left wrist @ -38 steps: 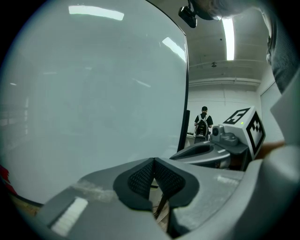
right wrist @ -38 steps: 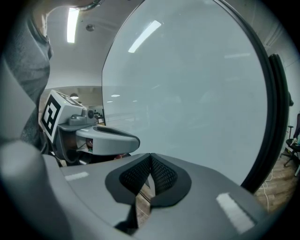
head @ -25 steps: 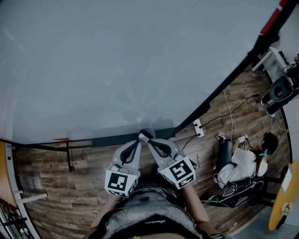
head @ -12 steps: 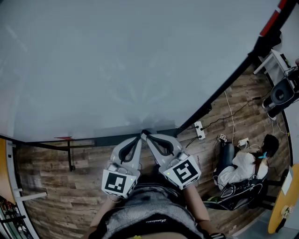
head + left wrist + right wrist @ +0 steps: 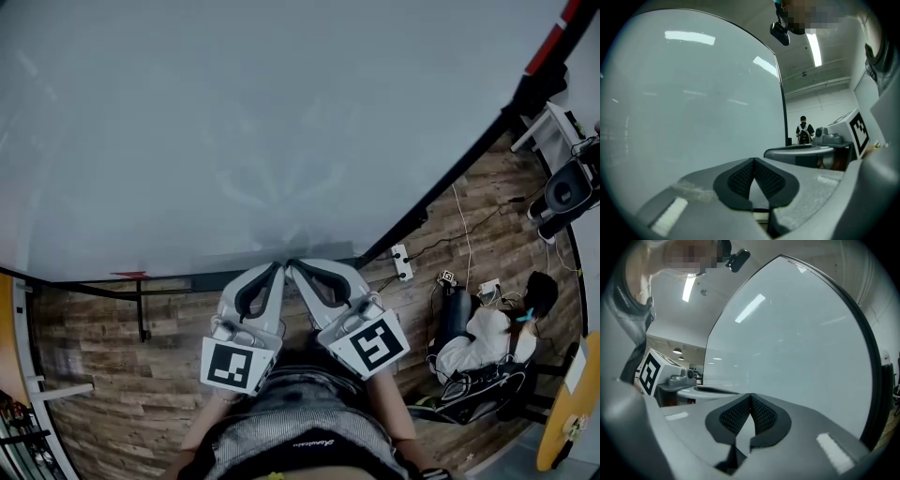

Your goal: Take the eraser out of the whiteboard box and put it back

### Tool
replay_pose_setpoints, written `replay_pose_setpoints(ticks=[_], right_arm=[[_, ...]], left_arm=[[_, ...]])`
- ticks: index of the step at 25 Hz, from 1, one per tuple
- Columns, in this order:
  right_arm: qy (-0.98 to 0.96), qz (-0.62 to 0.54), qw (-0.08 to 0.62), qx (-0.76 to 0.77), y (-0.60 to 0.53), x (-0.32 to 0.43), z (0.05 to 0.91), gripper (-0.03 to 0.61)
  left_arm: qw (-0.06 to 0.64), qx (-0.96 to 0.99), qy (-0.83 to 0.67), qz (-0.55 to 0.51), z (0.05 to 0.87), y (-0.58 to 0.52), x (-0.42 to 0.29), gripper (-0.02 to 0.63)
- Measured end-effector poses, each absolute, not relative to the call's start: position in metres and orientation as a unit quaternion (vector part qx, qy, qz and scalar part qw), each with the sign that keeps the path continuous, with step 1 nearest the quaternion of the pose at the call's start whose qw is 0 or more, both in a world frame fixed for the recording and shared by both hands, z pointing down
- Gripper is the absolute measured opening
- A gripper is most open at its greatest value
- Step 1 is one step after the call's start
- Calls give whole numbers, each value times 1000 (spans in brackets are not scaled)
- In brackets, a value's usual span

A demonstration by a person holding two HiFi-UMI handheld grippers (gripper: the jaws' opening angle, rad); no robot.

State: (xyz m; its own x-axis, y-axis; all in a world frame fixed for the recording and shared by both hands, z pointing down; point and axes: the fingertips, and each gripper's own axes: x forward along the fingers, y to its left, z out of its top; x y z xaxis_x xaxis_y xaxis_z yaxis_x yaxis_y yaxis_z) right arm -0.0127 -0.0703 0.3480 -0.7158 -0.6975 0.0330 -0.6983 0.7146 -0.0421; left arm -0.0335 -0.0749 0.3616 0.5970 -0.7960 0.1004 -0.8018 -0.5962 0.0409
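Note:
A large whiteboard (image 5: 244, 122) fills most of the head view, and it also stands ahead in the left gripper view (image 5: 689, 103) and the right gripper view (image 5: 797, 343). A dark ledge (image 5: 211, 278) runs along its lower edge. No eraser shows in any view. My left gripper (image 5: 277, 266) and right gripper (image 5: 292, 265) are side by side at the board's lower edge, tips almost touching each other. Both are shut with nothing between the pads, as the left gripper (image 5: 753, 160) and right gripper (image 5: 750, 395) show in their own views.
The floor is wooden planks (image 5: 103, 366). A person (image 5: 487, 337) sits on it at the right, near a power strip (image 5: 401, 261) and loose cables. The board's stand leg (image 5: 141, 314) is at the left. A black speaker (image 5: 562, 187) stands far right.
Both grippers have risen together toward the camera, and their tips now overlap the board's lower edge. Both stayed shut and empty.

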Motion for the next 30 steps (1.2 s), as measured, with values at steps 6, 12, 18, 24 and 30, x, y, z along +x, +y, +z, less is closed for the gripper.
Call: replay_pose_setpoints(ticks=[6,12,18,24,30], right_arm=[[-928,23,5,373,-71,-11,344,2],[-927,23,14,375,-74,-6,347,2],[-931,7,34,364,-65,-19,351,2],[-928,2,37,370,-65,-20,354,2],[-924,7,42,380,-66,-13,357,2]], left_arm=[[31,892,-449,36,358,-76,-35,2],[22,896,-443,39,360,-79,-33,2],[23,895,-443,42,361,-73,-38,2],[33,899,-437,30,368,-73,-38,2],[31,897,-440,31,368,-76,-34,2]])
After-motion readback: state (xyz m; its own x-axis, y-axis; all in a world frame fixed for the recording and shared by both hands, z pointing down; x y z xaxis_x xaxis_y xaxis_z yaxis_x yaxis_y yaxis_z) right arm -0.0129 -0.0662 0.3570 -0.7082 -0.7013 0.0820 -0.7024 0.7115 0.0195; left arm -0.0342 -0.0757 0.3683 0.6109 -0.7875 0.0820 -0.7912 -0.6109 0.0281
